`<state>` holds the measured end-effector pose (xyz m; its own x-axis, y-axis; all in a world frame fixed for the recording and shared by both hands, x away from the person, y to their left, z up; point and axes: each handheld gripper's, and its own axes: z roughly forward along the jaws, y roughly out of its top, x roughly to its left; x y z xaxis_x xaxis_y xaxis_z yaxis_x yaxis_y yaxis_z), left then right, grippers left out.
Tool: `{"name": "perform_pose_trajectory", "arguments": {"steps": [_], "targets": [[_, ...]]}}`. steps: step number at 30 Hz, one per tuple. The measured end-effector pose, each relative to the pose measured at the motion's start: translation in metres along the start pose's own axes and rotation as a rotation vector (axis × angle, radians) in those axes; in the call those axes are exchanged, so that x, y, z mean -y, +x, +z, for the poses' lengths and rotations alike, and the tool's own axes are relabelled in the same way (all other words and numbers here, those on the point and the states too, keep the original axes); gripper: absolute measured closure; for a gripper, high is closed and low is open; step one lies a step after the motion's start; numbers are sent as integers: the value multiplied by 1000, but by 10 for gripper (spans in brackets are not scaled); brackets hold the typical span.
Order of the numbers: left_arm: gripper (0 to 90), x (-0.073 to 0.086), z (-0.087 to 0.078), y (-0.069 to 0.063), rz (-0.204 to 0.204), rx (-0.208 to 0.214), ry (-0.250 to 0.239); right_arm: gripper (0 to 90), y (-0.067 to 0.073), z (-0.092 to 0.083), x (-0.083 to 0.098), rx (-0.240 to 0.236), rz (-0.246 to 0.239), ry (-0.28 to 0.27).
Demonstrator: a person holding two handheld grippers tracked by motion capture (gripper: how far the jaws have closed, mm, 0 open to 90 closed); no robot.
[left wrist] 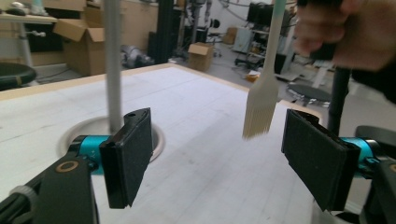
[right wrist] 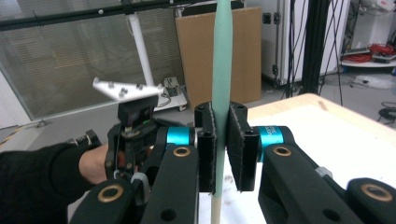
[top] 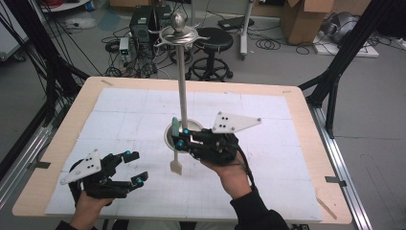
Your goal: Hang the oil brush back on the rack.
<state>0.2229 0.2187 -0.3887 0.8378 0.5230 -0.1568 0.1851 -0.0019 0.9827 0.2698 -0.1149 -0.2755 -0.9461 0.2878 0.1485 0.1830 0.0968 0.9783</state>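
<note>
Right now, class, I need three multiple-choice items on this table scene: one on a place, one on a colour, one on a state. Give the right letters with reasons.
1. Where does the stand's round base sit?
A. near the middle of the table
B. at the table's far left corner
C. on the floor

2. What colour is the brush handle where the right gripper grips it?
A. red
B. pale green
C. black

3. How do the left gripper's jaws stand?
A. shut on the brush
B. shut on the pole
C. open, holding nothing

Answers:
1 A, the base lies on the white mat mid-table.
2 B, the right gripper view shows a pale green handle between the pads.
3 C, its pads stand wide apart with nothing between them.
</note>
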Motion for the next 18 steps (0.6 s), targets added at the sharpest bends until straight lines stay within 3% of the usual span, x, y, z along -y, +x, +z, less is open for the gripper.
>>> {"name": "perform_pose_trajectory", "arguments": {"steps": [6, 9, 13, 18], "targets": [[193, 5, -10, 7, -18, -31, 8, 826, -13, 10, -27, 10, -16, 14], [254, 7, -12, 10, -22, -12, 7, 826, -18, 17, -41, 13, -18, 18], [243, 9, -12, 10, -13, -15, 21, 826, -22, 26, -56, 18, -9, 20], [235, 9, -15, 12, -24, -28, 2, 826, -27, 41, -77, 28, -11, 34]]}}
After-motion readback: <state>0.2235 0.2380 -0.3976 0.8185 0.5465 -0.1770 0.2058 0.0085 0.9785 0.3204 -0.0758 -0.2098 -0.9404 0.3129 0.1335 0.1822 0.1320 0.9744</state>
